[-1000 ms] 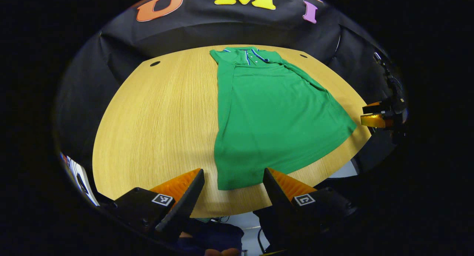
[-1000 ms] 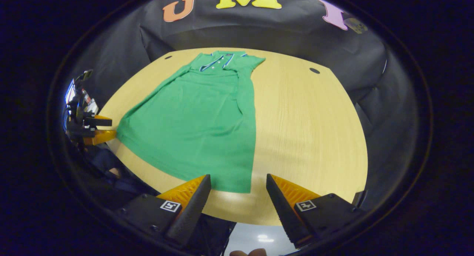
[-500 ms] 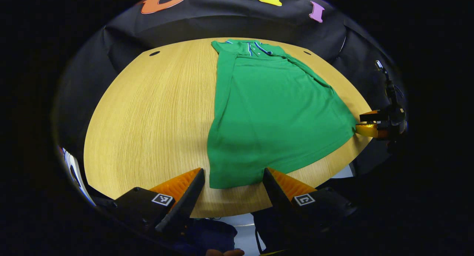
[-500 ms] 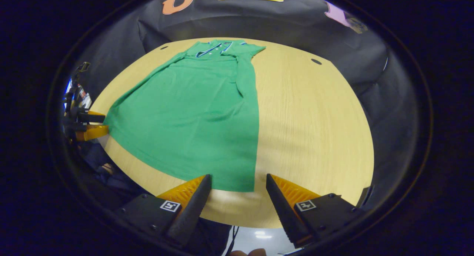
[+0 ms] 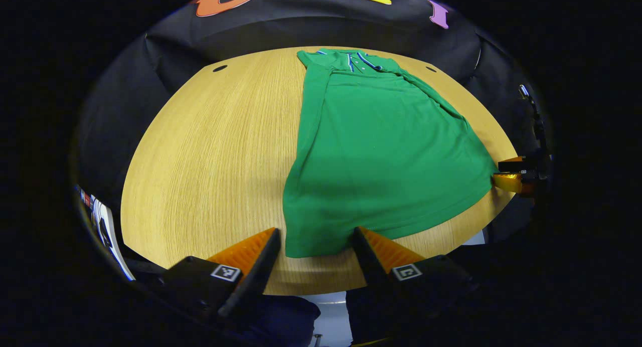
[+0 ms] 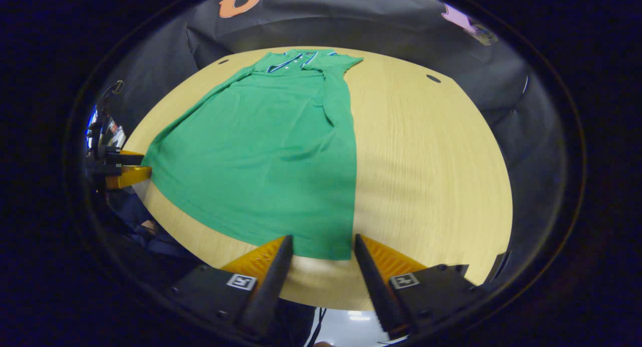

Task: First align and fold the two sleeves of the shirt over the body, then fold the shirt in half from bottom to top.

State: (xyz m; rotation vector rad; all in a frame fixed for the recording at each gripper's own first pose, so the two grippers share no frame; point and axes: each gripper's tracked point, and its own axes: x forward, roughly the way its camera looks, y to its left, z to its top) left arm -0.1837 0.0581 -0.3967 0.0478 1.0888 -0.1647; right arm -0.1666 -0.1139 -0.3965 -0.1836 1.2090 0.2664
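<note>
A pale wooden table (image 5: pixel 210 151) is set against a black cloth wall, and two small dark holes (image 5: pixel 219 68) are seen near its far edge. A green shirt (image 5: pixel 386 146) is laid flat on the table, its collar (image 5: pixel 358 61) at the far side and its hem along the near edge. Both sleeves are already folded in over the body, so that the shirt is seen as a long shape that widens toward the hem. In the left gripper view, the left gripper (image 5: pixel 313 236) is held at the near left corner of the hem, with the fingers spread wide and the corner of the cloth lying between them, not pinched. In the right gripper view, the right gripper (image 6: pixel 321 241) is held in the same way at the near right corner of the hem (image 6: pixel 321 249), the fingers wide apart on either side of the cloth and not pressed on it. Each gripper is also seen at the edge of the other view, just beside the hem corner. The bottom half of the shirt is not yet folded up.
</note>
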